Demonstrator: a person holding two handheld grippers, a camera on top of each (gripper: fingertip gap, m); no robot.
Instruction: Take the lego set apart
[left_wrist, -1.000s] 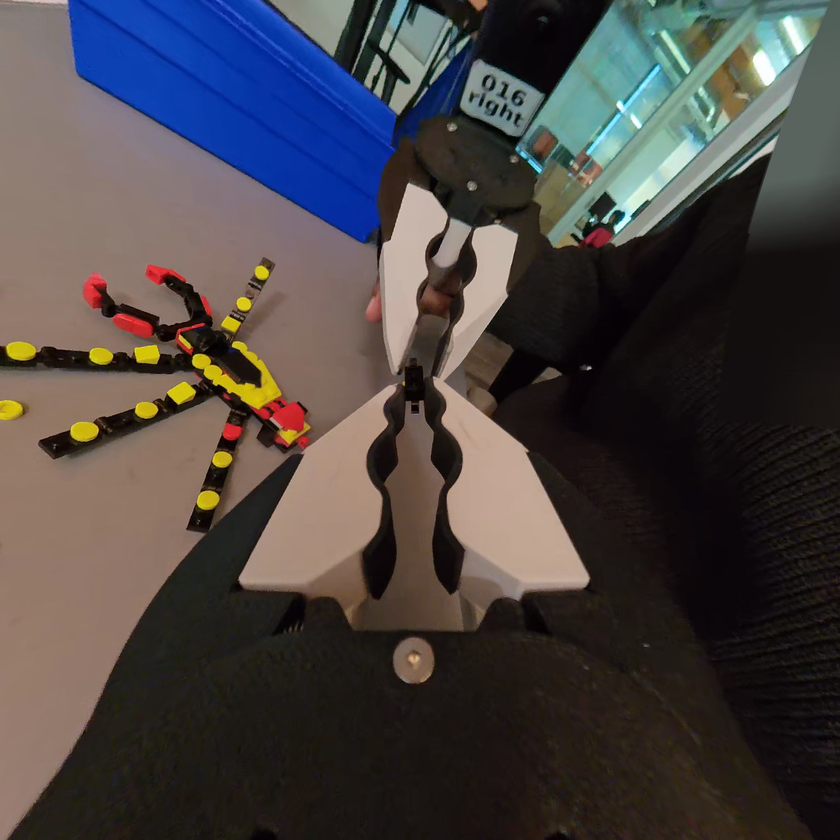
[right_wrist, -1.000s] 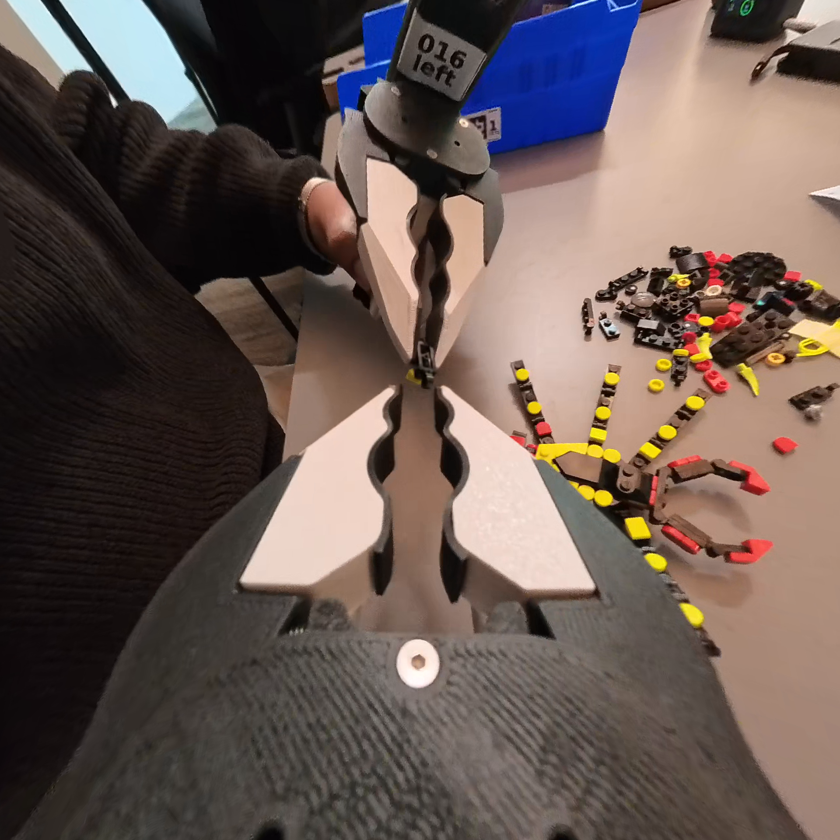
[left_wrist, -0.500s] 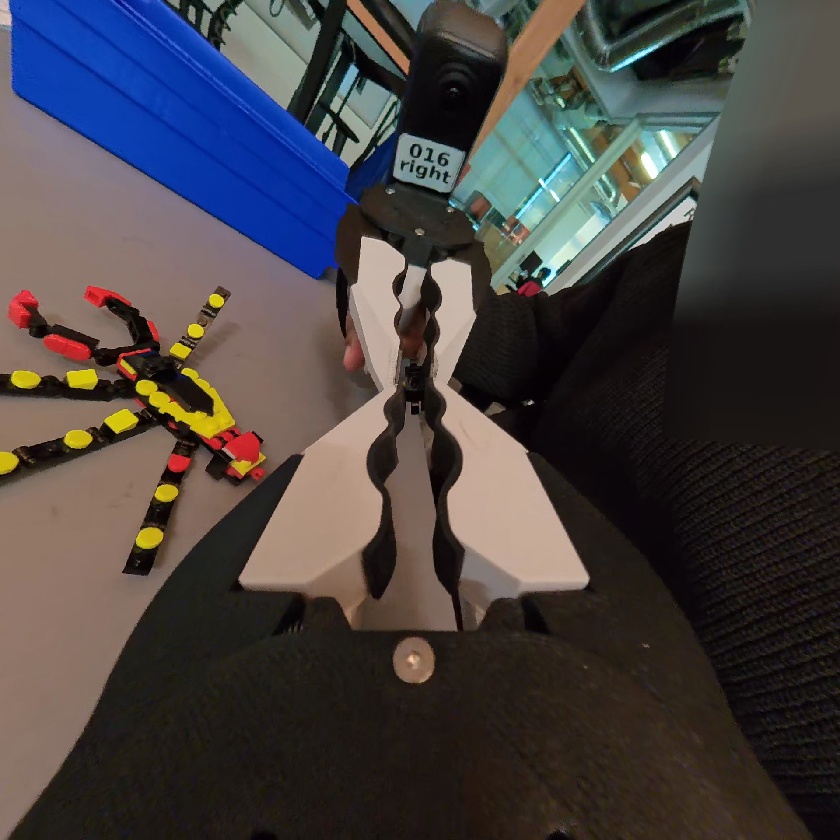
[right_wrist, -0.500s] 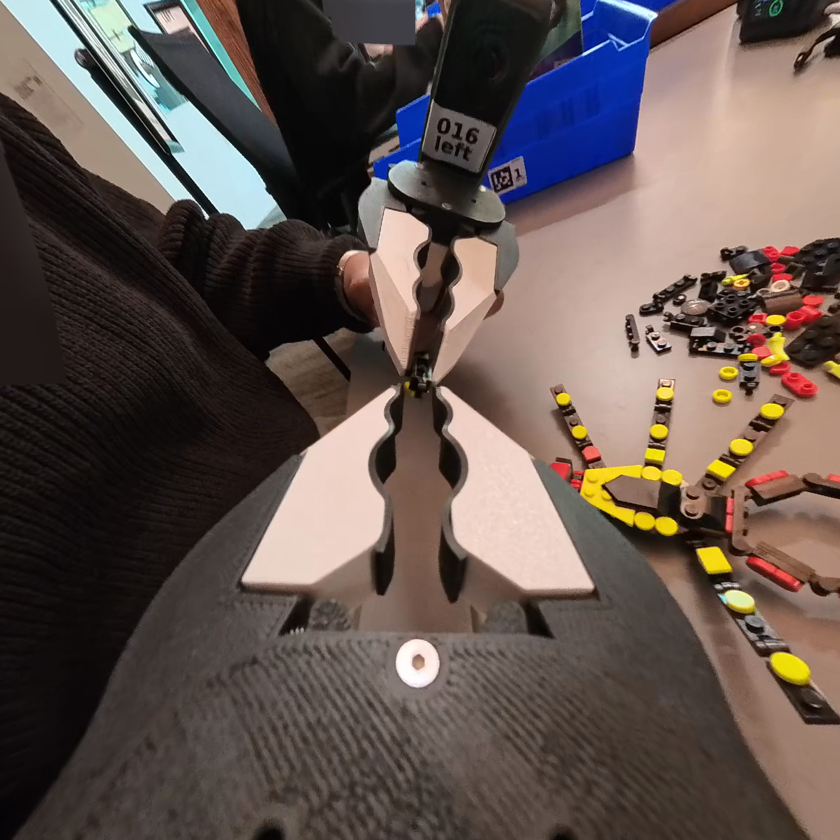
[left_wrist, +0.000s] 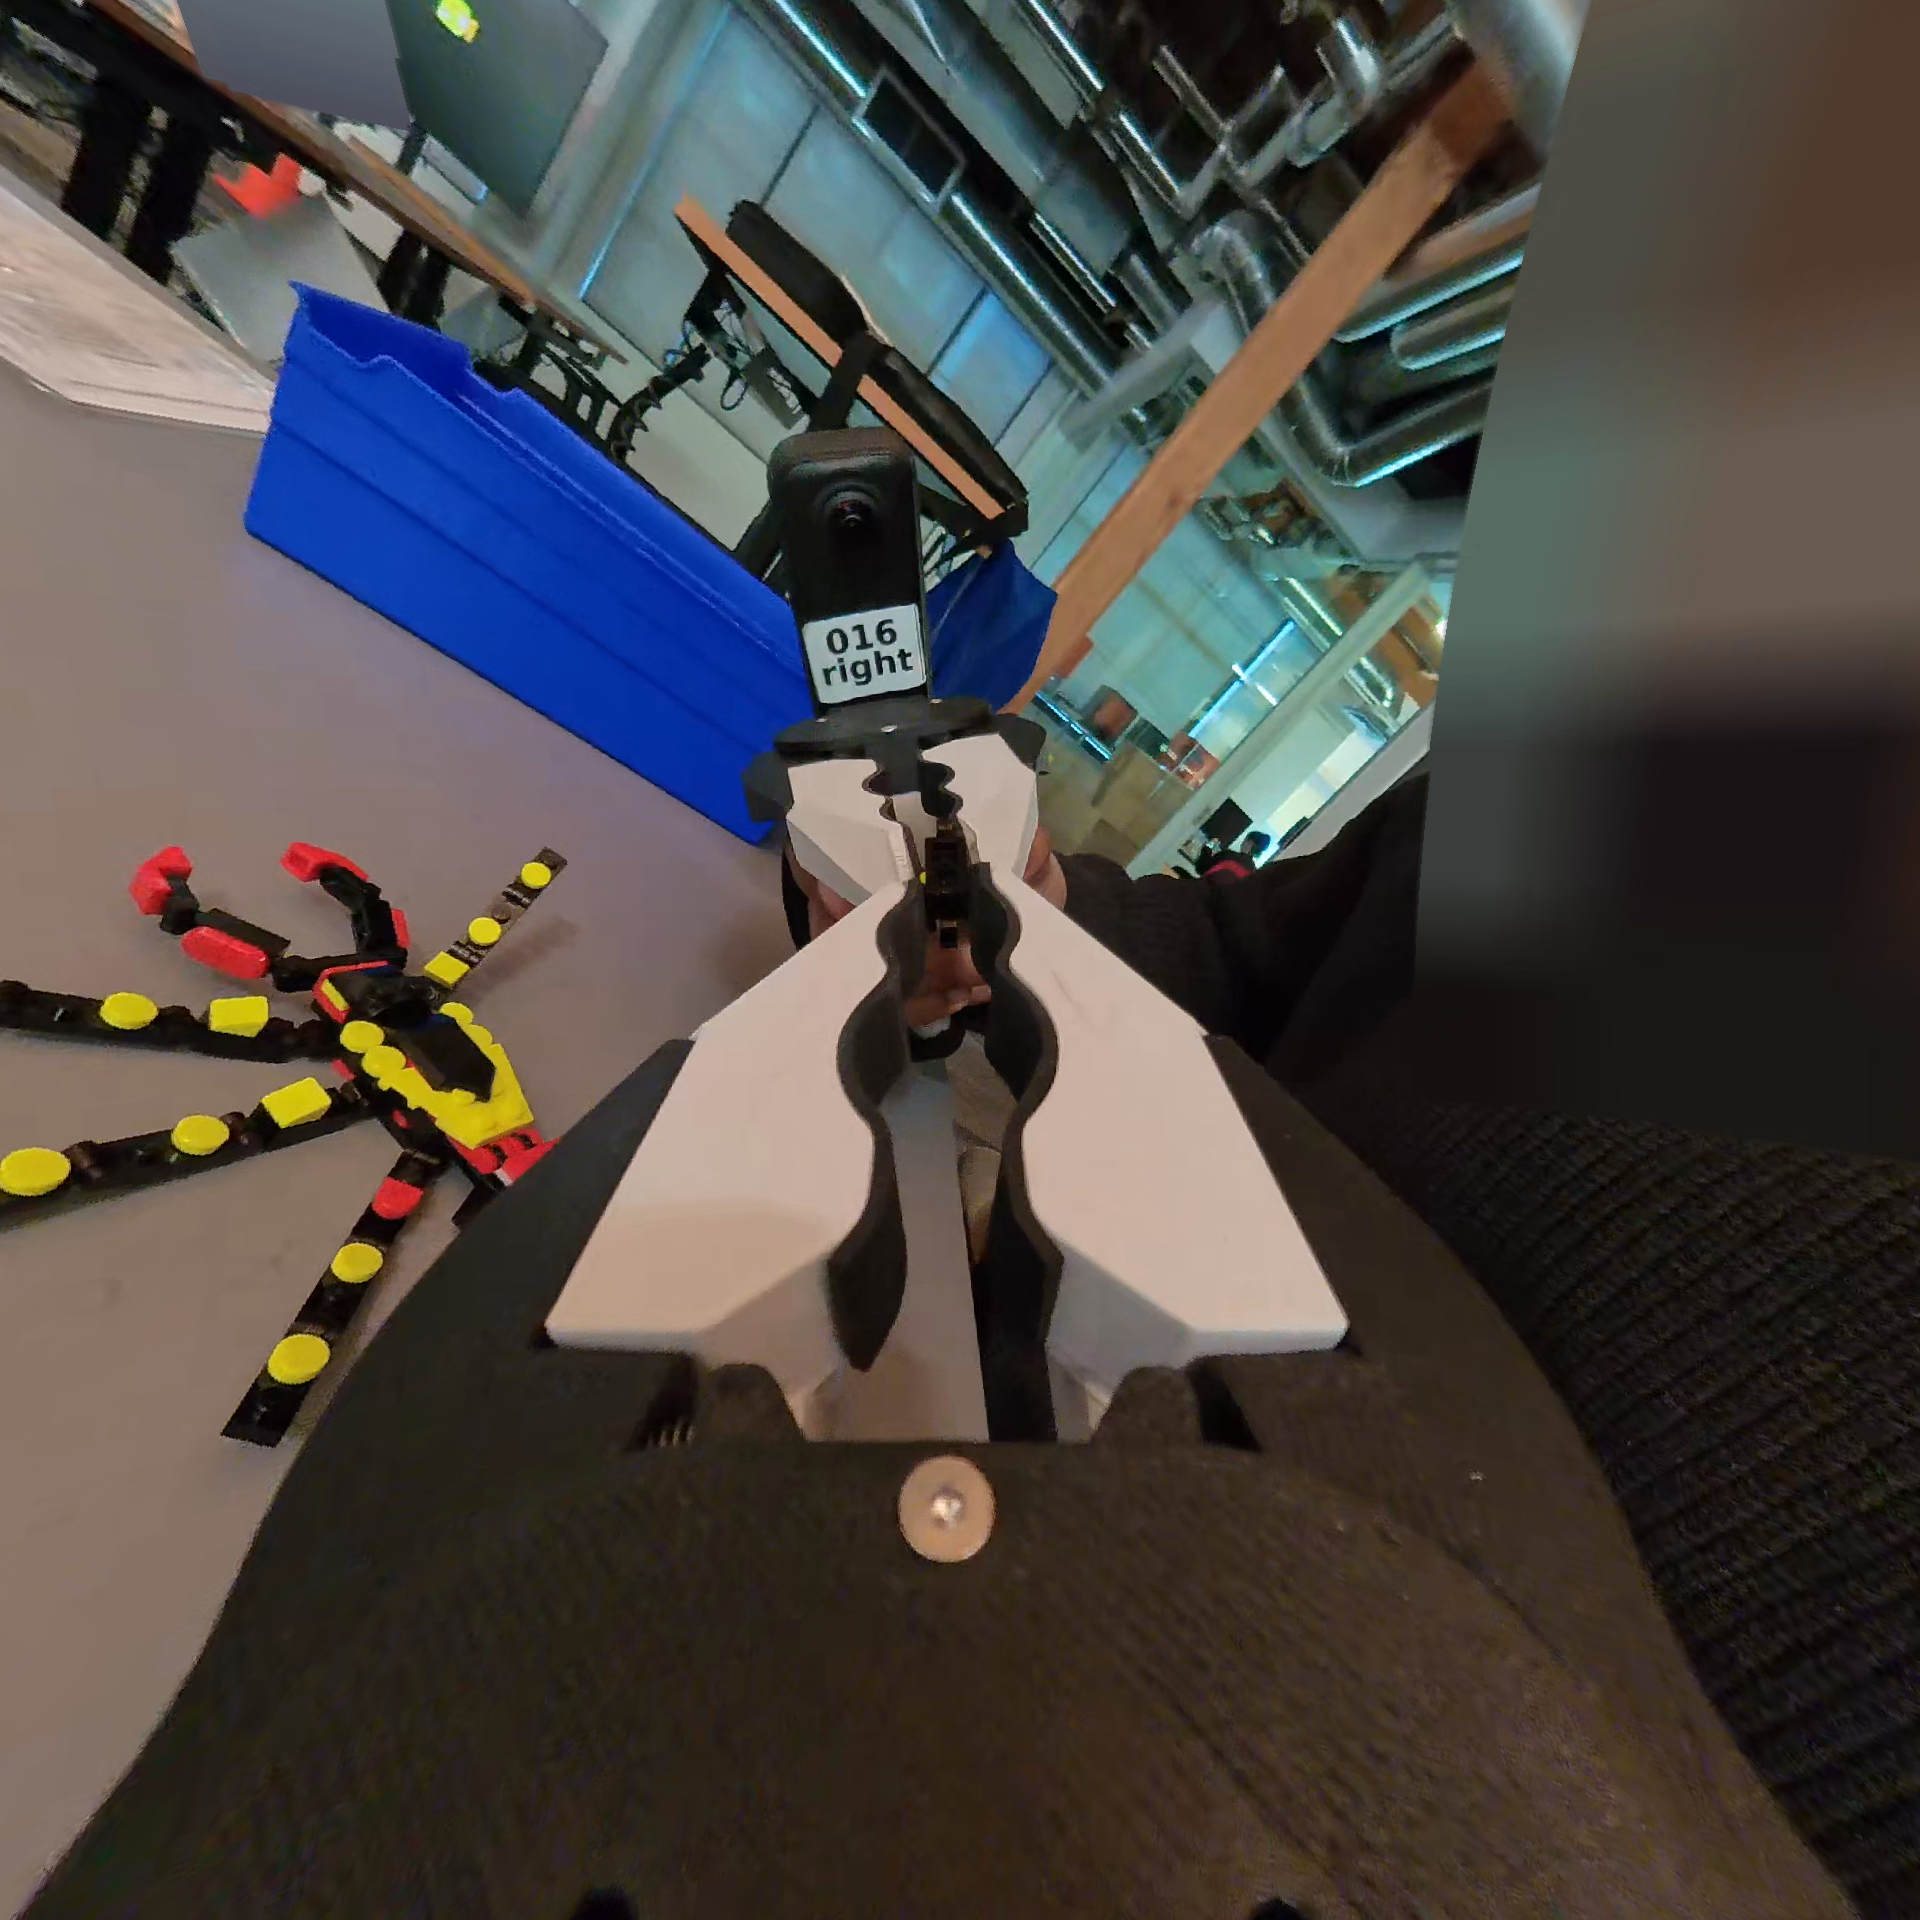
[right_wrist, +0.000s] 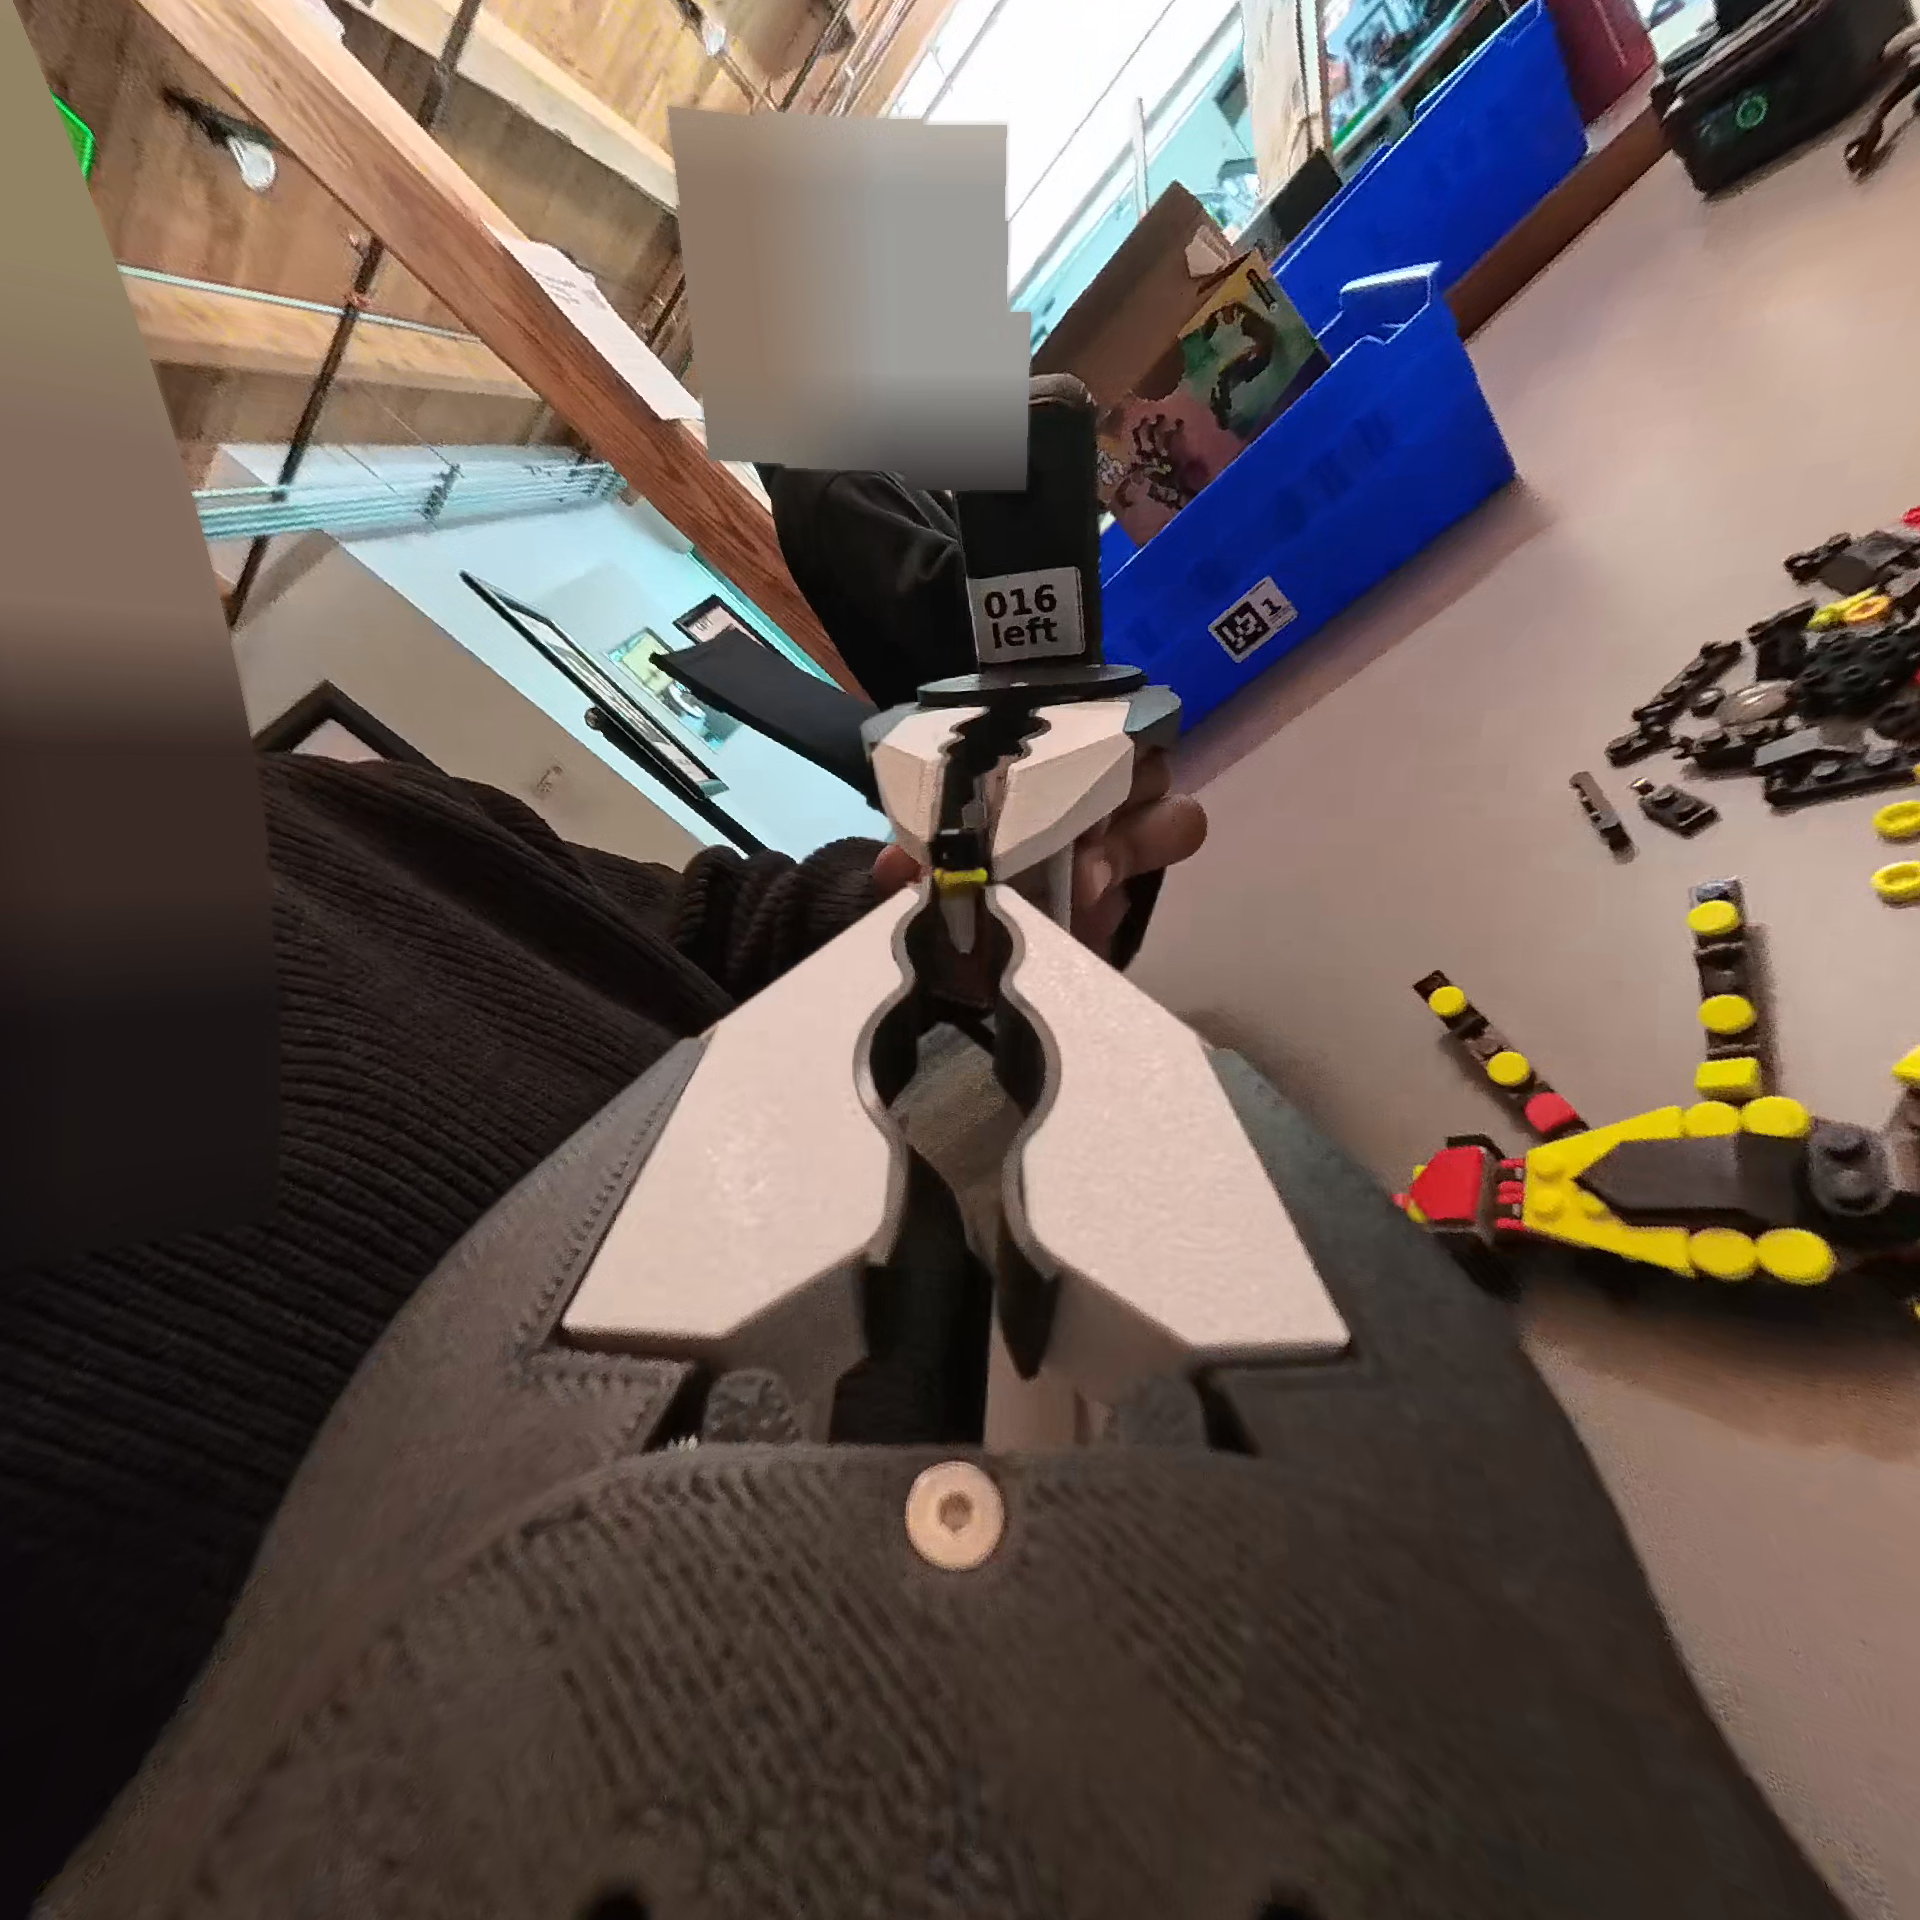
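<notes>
a blue bin (right_wrist: 1340, 499) stands on the grey counter (right_wrist: 1455, 810) behind the work, with a printed box or booklet (right_wrist: 1216, 374) propped upright inside it; in the left wrist view the same blue bin (left_wrist: 499, 561) shows only its outer wall. the left tool (left_wrist: 940, 914) and the right tool (right_wrist: 961, 899) meet tip to tip above the counter's edge, each nearly closed on an end of one small lego piece (right_wrist: 958, 868), black with a yellow band. from the left wrist view the right tool (left_wrist: 930, 831) faces the camera; from the right wrist view the left tool (right_wrist: 966, 831) does. the main lego model (left_wrist: 416, 1060), black, yellow and red with strips fanning out, lies flat on the counter beside them. a heap of loose pieces (right_wrist: 1808, 717) lies farther along. a dark knitted sleeve (right_wrist: 468, 987) fills the near side, blocking the view beyond.
</notes>
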